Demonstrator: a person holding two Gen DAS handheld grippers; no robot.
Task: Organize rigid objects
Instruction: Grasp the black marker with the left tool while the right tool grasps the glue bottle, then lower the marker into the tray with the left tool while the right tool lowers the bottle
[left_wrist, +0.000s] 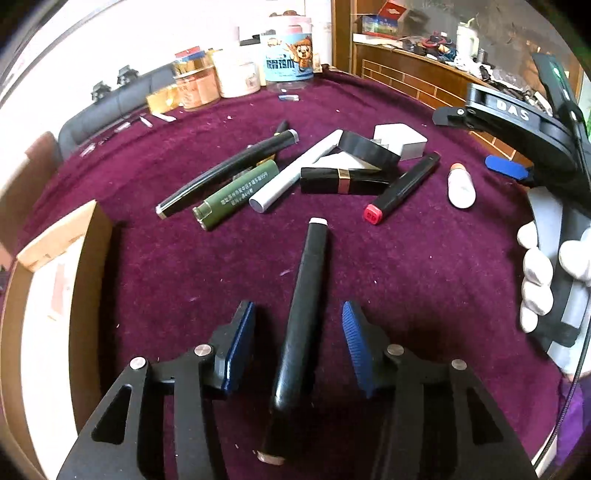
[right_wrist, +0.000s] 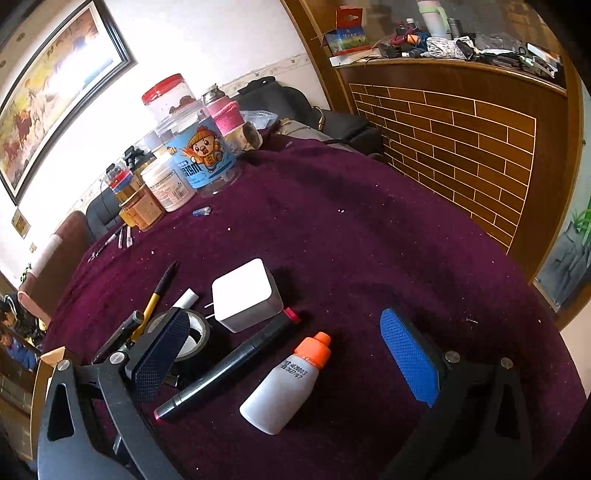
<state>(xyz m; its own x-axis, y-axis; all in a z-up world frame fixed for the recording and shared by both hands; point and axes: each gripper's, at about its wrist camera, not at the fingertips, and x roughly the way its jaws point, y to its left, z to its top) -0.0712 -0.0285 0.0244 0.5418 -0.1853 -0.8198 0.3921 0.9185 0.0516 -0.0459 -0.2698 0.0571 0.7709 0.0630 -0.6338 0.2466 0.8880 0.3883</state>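
Burgundy velvet cloth (left_wrist: 424, 266) covers the whole table, flecked with pale lint. At its left edge sits an open cardboard box (left_wrist: 55, 266), the biggest thing near the work. Along the far edge stand jars, among them a blue-labelled jar with a cartoon figure (left_wrist: 290, 55).

The left gripper (left_wrist: 298, 345) reaches in from below with its jaws partly open; a long black pen (left_wrist: 301, 332) lies on the cloth between the blue pads, and a gap shows on each side of it — neither pad touches it. No earlier view is given. The right gripper (right_wrist: 291, 347), held by a white-gloved hand (left_wrist: 541, 280), stands wide open and holds nothing; a white bottle with an orange cap (right_wrist: 284, 387) lies on the cloth between its fingers, apart from both.

The loose pile lies in mid-table, beyond the long black pen: a white charger block (right_wrist: 245, 295), a roll of black tape (left_wrist: 369, 149), a black fountain pen (left_wrist: 225, 173), a green tube with white lettering (left_wrist: 236, 194), a white tube (left_wrist: 291, 173) beside it, a black marker with a red end (left_wrist: 402, 188) and a black lipstick case with a gold band (left_wrist: 343, 180).
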